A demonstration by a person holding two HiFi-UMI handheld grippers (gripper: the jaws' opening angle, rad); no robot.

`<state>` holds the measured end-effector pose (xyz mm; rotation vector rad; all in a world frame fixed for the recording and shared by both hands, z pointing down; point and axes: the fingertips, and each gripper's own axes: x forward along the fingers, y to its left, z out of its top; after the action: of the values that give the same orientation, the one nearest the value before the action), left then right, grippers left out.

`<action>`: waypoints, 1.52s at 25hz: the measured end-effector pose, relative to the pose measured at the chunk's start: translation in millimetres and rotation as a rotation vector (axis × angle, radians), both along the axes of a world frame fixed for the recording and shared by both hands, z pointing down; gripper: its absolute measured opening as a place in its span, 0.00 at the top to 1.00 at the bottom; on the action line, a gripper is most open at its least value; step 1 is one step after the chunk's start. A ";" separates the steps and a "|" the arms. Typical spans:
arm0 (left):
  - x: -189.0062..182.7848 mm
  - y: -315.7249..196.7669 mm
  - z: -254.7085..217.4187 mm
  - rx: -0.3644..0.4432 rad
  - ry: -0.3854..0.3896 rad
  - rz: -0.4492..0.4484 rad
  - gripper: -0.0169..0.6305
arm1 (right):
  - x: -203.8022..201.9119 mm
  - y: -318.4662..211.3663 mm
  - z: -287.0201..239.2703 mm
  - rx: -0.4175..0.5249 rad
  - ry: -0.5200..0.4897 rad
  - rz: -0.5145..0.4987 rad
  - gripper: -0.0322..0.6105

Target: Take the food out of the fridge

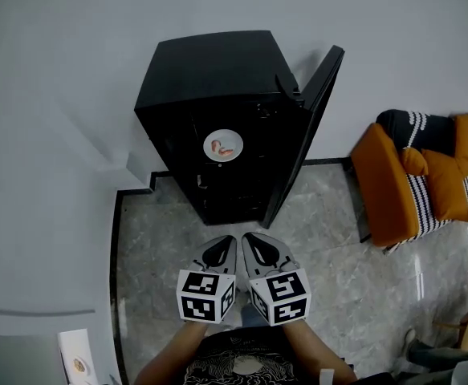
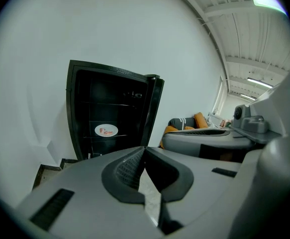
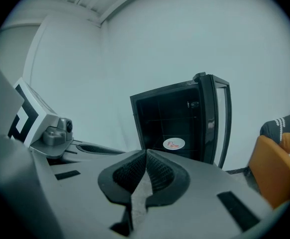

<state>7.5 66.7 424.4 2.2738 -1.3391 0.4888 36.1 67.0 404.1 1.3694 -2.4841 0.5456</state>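
Note:
A small black fridge (image 1: 209, 79) stands against the white wall with its door (image 1: 310, 127) swung open to the right. On a shelf inside lies a white plate of food (image 1: 223, 146), also visible as the plate (image 2: 106, 130) in the left gripper view and the plate (image 3: 174, 144) in the right gripper view. My left gripper (image 1: 224, 247) and right gripper (image 1: 252, 245) are held side by side over the floor in front of the fridge, a little short of it. Both point at the opening, tips together, with nothing between them.
An orange armchair (image 1: 386, 187) with striped and orange cushions stands to the right of the fridge. The white wall juts out in a step (image 1: 125, 175) left of the fridge. A white object (image 1: 77, 359) sits at the lower left. The floor (image 1: 161, 239) is grey marble.

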 end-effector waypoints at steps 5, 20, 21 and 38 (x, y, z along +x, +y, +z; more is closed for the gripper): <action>12.1 -23.6 -1.2 0.000 -0.019 -0.011 0.95 | 13.0 -24.7 -2.6 0.005 -0.020 -0.011 0.92; 29.1 -63.7 4.0 0.003 -0.016 -0.055 0.95 | 29.2 -61.9 -0.7 0.015 -0.029 -0.040 0.92; 29.0 -65.7 4.4 0.004 -0.014 -0.057 0.95 | 28.9 -63.9 -0.3 0.016 -0.028 -0.042 0.92; 5.4 -133.8 25.8 -0.013 0.120 -0.131 0.95 | 8.3 -126.9 9.4 0.022 0.027 -0.051 0.92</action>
<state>12.9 -67.0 450.2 2.1520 -1.4085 0.3112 44.4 -59.9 413.6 1.3084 -2.5029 0.4875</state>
